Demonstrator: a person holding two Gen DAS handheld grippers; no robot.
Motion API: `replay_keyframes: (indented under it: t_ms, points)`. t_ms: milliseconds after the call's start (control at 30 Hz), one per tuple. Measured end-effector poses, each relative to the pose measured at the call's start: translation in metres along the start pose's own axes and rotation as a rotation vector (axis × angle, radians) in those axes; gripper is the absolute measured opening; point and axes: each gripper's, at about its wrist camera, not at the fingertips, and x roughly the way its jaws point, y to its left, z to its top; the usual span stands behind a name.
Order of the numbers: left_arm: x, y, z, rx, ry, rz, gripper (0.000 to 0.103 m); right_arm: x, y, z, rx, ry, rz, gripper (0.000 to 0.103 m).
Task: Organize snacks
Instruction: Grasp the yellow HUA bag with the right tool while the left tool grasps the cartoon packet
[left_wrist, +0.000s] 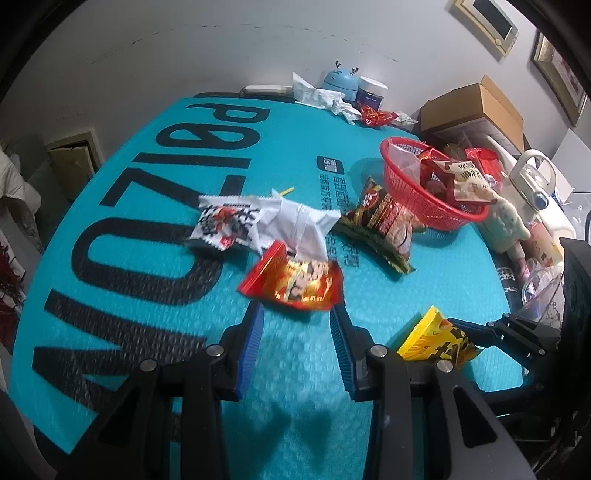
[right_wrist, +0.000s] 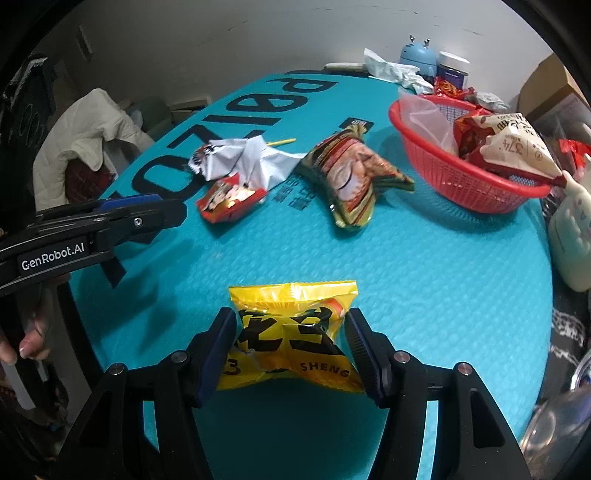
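Note:
My right gripper is shut on a yellow snack bag and holds it over the teal table; the bag also shows in the left wrist view. My left gripper is open and empty, just short of a red snack packet. Beyond it lie a white packet with crumpled white wrapping and a green-edged snack bag. A red basket at the right holds several snack bags. The basket also shows in the right wrist view.
The table has a teal mat with big black letters. At its far edge stand a blue gadget, a jar and crumpled paper. Cardboard boxes, a cream bottle and clutter crowd the right edge.

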Motion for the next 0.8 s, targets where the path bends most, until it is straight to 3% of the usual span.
replay_keyframes:
  t_ms: [400, 433, 467, 533, 633, 800]
  points:
    - [0.045, -0.003, 0.025, 0.039, 0.076, 0.024, 0.037, 0.007, -0.023, 0.013, 0.041, 0.004, -0.009, 0.061]
    - [0.048, -0.004, 0.026, 0.045, 0.077, 0.027, 0.044, 0.008, -0.025, 0.014, 0.045, 0.005, -0.009, 0.061]
    - [0.05, -0.004, 0.027, 0.048, 0.079, 0.019, 0.063, 0.009, -0.027, 0.014, 0.051, 0.008, -0.01, 0.061]
    - [0.058, -0.002, 0.028, 0.04, 0.091, -0.007, 0.085, 0.011, -0.031, 0.016, 0.06, 0.01, -0.008, 0.061]
    - [0.069, 0.0, 0.029, 0.023, 0.124, -0.019, 0.085, 0.011, -0.033, 0.017, 0.071, 0.007, 0.0, 0.062]
    - [0.074, -0.007, 0.029, 0.077, 0.114, 0.027, 0.085, 0.012, -0.035, 0.018, 0.072, 0.004, -0.007, 0.062]
